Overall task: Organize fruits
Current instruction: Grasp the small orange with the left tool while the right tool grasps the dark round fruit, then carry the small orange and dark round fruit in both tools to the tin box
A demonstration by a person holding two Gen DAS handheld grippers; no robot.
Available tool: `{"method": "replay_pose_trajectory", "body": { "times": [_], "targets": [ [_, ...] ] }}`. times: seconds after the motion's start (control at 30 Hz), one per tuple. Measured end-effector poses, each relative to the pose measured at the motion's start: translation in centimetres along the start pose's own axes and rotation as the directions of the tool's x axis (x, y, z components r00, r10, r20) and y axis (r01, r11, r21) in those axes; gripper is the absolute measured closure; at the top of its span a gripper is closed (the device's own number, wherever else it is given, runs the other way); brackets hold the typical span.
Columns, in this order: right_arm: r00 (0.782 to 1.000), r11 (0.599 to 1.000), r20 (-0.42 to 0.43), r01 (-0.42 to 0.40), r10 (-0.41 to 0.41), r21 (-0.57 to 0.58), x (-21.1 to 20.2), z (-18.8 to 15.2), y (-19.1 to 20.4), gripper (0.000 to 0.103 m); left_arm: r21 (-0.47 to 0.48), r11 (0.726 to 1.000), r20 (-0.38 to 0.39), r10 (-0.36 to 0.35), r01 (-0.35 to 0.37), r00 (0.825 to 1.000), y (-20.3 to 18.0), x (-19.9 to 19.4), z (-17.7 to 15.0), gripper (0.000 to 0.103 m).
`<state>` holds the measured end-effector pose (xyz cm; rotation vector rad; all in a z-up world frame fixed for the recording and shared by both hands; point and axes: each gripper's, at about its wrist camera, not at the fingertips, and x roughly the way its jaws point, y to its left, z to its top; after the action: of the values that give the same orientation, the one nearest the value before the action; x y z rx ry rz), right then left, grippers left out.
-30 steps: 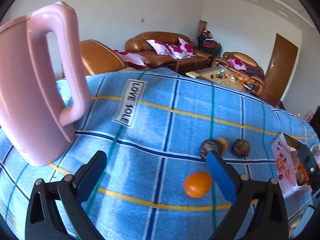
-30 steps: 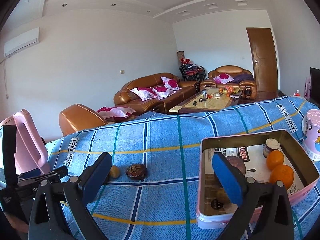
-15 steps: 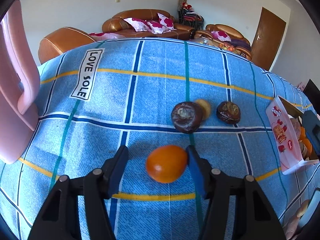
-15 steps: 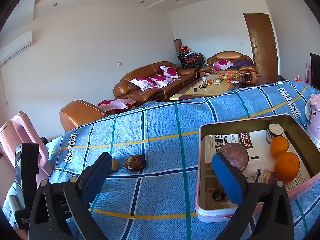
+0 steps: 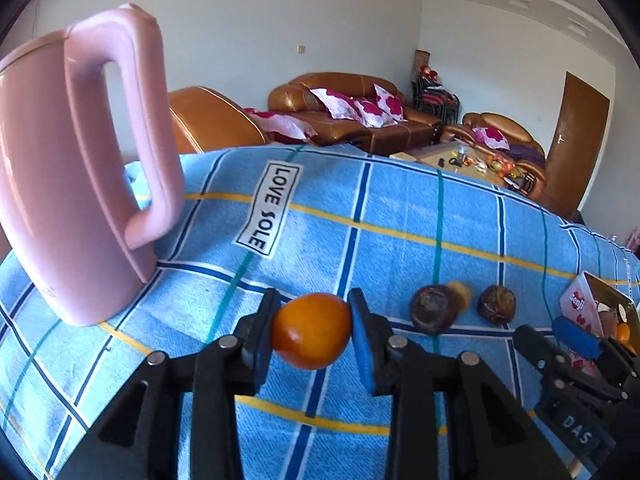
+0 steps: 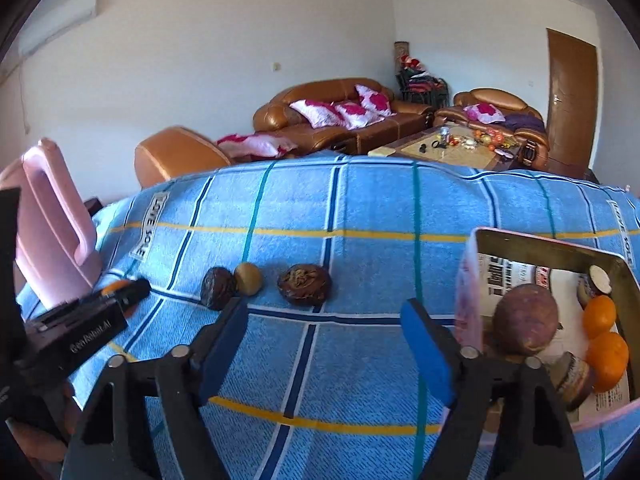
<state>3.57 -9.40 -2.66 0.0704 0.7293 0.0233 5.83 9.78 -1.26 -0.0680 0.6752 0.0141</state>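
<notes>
The left gripper (image 5: 312, 332) pinched an orange (image 5: 311, 332) between its 2 pads above the blue plaid cloth (image 5: 400, 216). The right gripper (image 6: 324, 344) hung with fingers spread wide, holding nothing. At its 11 o'clock sat 2 dark fruits (image 6: 304, 284) and a small yellow fruit (image 6: 248, 278); at 3 o'clock, a pink tin (image 6: 466, 276) held 2 more oranges (image 6: 606, 356). A pink kettle (image 5: 68, 184) stood at 9 o'clock.

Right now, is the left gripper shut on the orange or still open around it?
Shut on it. In the left wrist view the left gripper has both pads pressed against the sides of the orange.
</notes>
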Motion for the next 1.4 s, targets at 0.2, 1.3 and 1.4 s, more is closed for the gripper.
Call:
{"method": "replay_pose_trajectory", "body": {
  "times": [0.2,1.3,1.4],
  "targets": [
    [0.992,0.999,-0.127,0.001,-0.005,-0.033,4.5,1.3,0.6,0.043,-0.016,1.0,-0.025,0.011,-0.012,1.0,0.4,0.9,-0.1,0.067],
    [0.951,0.989,0.3,0.107,-0.072,-0.102,-6.4,-1.5,2.6,0.057,0.077,0.995,0.114,0.054,-0.063,0.992,-2.8,-2.1,-1.1,0.067],
    [0.954,0.992,0.293,0.096,-0.067,-0.085,-6.7,-1.7,2.1,0.057,0.098,0.994,0.134,0.043,-0.056,0.99,-3.4,-2.7,-1.3,0.067]
  ]
}}
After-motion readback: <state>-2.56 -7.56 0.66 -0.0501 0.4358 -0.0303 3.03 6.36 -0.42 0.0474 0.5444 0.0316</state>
